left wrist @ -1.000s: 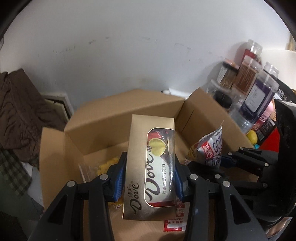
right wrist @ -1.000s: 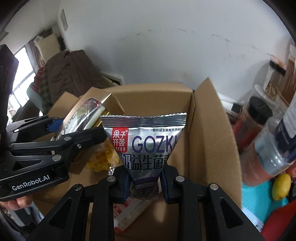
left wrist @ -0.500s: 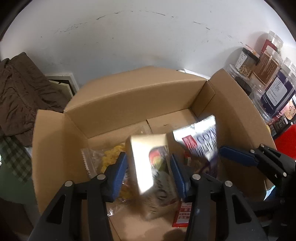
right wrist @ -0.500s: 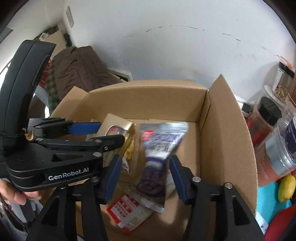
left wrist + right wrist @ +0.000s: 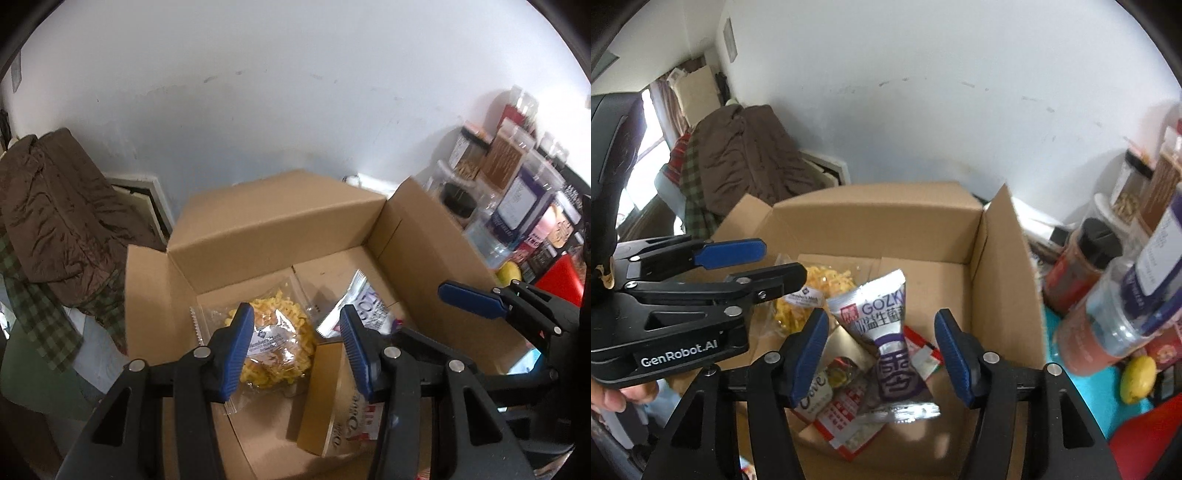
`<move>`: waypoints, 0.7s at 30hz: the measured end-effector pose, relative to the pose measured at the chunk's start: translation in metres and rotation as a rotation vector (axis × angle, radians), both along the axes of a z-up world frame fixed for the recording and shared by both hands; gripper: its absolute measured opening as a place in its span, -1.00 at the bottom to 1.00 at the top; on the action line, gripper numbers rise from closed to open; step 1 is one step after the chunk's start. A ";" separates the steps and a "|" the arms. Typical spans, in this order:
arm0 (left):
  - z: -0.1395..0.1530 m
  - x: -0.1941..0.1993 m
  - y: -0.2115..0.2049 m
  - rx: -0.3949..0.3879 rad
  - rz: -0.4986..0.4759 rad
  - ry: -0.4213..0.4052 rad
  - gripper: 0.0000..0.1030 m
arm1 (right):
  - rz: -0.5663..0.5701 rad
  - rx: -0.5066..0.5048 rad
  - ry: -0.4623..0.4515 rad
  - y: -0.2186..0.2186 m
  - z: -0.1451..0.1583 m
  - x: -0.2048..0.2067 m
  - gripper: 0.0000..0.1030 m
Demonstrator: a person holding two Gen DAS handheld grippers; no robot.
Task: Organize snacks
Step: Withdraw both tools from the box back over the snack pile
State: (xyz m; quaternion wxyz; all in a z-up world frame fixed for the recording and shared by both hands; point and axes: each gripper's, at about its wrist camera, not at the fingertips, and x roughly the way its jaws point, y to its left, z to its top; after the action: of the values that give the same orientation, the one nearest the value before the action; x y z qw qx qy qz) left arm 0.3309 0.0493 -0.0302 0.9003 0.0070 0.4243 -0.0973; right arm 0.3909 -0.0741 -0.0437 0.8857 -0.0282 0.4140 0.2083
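Both your grippers hang over the open brown cardboard box (image 5: 280,221), jaws spread, nothing gripped.

Your L gripper (image 5: 295,345): blue pads apart, not pressing anything. Gold Dove chocolate box (image 5: 325,398) lies on the box floor below it, next to the clear bag of yellow snacks (image 5: 275,347). Your R gripper (image 5: 881,356): jaws have just been opening, pads clear of the silver-purple GOZKH pouch (image 5: 886,332), which lies in the box w/ its lower end between the pads, partly over the Dove box & a red-white packet (image 5: 849,417). Jars and bottles (image 5: 1108,295) stand outside, beside the box's R wall.
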 end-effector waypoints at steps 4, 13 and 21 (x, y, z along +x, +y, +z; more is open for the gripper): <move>0.019 -0.012 0.005 -0.017 -0.004 -0.036 -0.07 | -0.006 -0.002 -0.043 -0.005 0.021 -0.012 0.16; 0.073 -0.056 0.001 -0.022 -0.012 -0.138 -0.07 | -0.011 -0.001 -0.156 -0.012 0.077 -0.053 0.24; 0.113 -0.108 0.000 -0.015 -0.015 -0.228 -0.07 | -0.025 0.008 -0.264 -0.020 0.126 -0.103 0.33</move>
State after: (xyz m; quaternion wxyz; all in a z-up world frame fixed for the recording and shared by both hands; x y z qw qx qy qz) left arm 0.2230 0.0490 0.0831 0.9420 0.0143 0.3182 -0.1059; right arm 0.2882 -0.0940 0.0819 0.9351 -0.0465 0.2933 0.1934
